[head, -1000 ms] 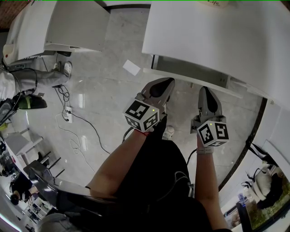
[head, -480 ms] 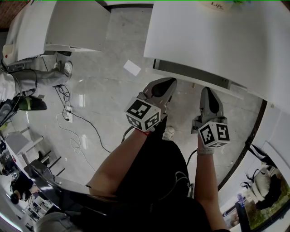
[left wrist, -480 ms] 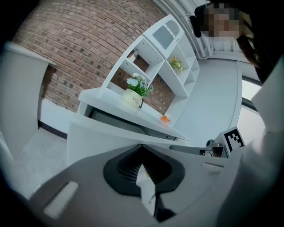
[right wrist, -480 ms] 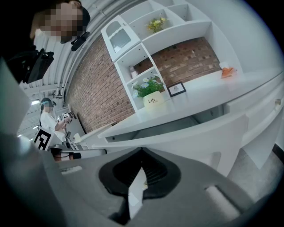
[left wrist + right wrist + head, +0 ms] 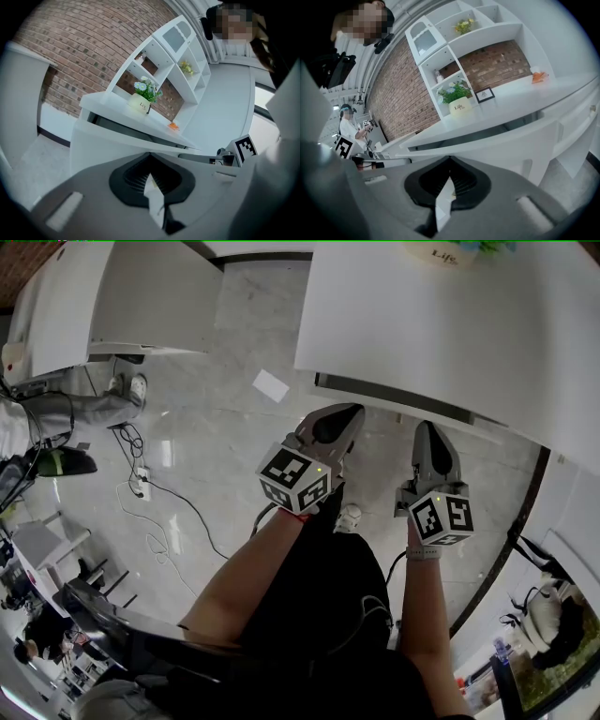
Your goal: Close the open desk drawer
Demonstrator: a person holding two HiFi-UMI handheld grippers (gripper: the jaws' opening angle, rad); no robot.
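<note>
Now drawer (image 5: pixel 394 397) nearly shut under white desk top (image 5: pixel 441 324): only thin dark slit left beneath edge, front pushed further in than a second ago. Long, narrow front, flat, smooth and white. Left gripper (image 5: pixel 345 415) and right gripper (image 5: pixel 427 430) side by side just below front, jaws of both pressed together, nothing between; contact with front unclear. Matte grey shells. Glossy pale stone-look floor (image 5: pixel 216 446) below, thin black cable (image 5: pixel 187 505) trailing across. Round cream flower pot (image 5: pixel 140 104) on desk top.
</note>
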